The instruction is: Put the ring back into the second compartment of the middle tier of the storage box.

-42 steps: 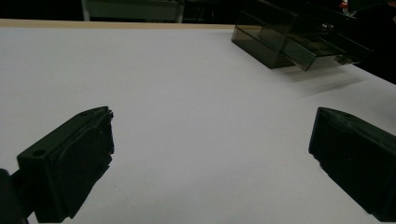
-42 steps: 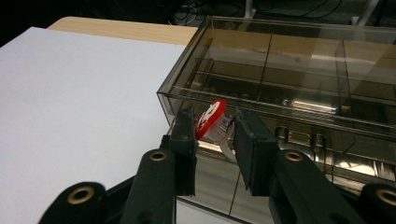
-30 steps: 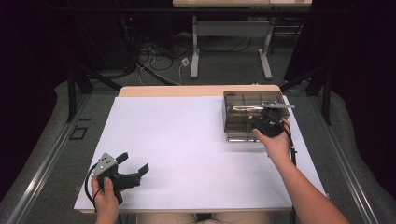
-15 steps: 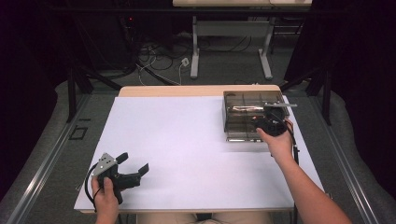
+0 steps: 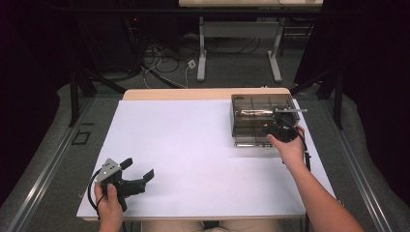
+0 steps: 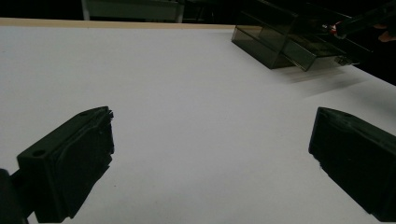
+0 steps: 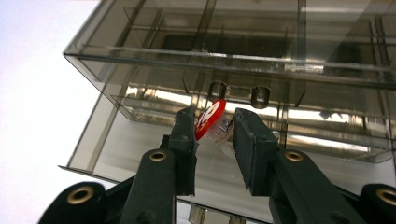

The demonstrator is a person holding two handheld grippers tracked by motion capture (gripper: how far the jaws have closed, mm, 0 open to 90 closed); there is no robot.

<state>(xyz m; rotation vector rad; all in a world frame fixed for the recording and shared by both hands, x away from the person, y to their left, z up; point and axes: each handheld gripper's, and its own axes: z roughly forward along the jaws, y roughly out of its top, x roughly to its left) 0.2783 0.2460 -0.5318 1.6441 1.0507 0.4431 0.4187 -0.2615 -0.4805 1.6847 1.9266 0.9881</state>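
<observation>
A smoky clear organiser box (image 5: 251, 104) stands at the table's far right, its drawer (image 7: 140, 140) pulled out toward me. My right gripper (image 5: 282, 131) is over that drawer. In the right gripper view its jaws (image 7: 214, 128) are shut on a small clear piece with a red cap (image 7: 210, 119), held tilted just above the drawer floor. My left gripper (image 5: 139, 169) rests at the near left of the white table (image 5: 193, 145), open, with nothing between its fingers (image 6: 70, 158). The box (image 6: 275, 44) lies far off in the left gripper view.
The box has several divided compartments (image 7: 261, 51) behind the drawer. A wide stretch of bare white surface (image 6: 201, 93) lies between the two grippers. Beyond the table's far edge are desk legs (image 5: 200, 48) and cables on the floor.
My right gripper has drawn back slightly toward the near edge, still over the drawer. The left gripper has not moved.
</observation>
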